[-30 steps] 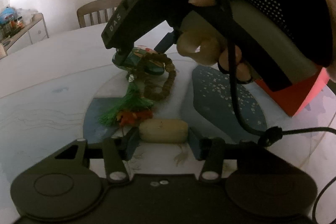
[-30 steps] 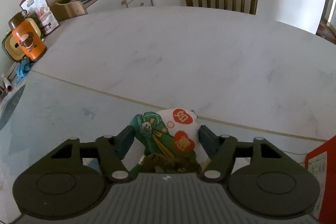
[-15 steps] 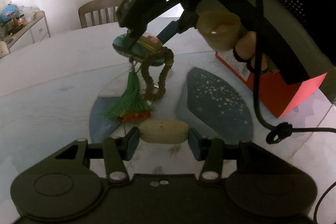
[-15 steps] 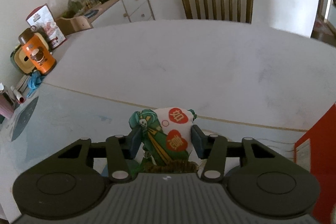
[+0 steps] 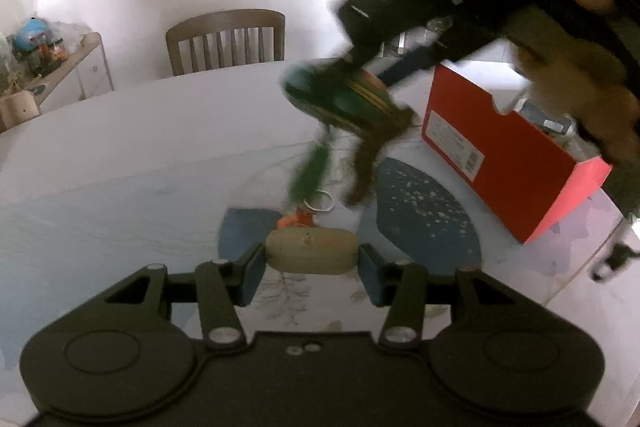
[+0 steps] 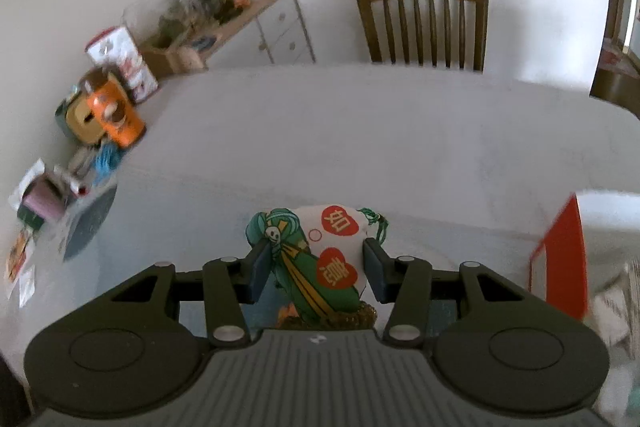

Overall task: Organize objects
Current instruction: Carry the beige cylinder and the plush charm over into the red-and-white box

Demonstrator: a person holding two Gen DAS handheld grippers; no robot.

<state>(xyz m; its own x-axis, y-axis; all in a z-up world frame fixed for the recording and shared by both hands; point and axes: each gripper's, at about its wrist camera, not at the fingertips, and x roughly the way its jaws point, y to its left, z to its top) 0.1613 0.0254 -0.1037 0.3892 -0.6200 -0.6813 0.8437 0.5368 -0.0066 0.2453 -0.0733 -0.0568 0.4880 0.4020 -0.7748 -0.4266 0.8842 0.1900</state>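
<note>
My left gripper (image 5: 312, 273) is shut on a beige oblong piece (image 5: 312, 251), held just above the table. In the left wrist view my right gripper (image 5: 352, 75), carried by a gloved hand (image 5: 580, 75), is shut on a green and white fabric charm (image 5: 340, 99) high over the table. A green tassel (image 5: 310, 171), a brown bead string (image 5: 364, 163) and a small metal ring (image 5: 320, 205) dangle from it. The right wrist view shows the charm (image 6: 320, 259), with two red hearts, clamped in the right gripper (image 6: 316, 267). An open red box (image 5: 508, 155) stands just right of the charm.
The round pale table (image 5: 120, 147) carries dark blue patterned patches (image 5: 424, 227). A wooden chair (image 6: 424, 23) stands at the far edge. A sideboard (image 6: 248, 15) with clutter and an orange canister (image 6: 116, 115) lie off to the left. The red box's edge (image 6: 560, 259) shows at right.
My right gripper has lifted the charm off the table and carried it up and to the right, nearer the red box; tassel and beads now hang free. The left gripper still holds the beige piece.
</note>
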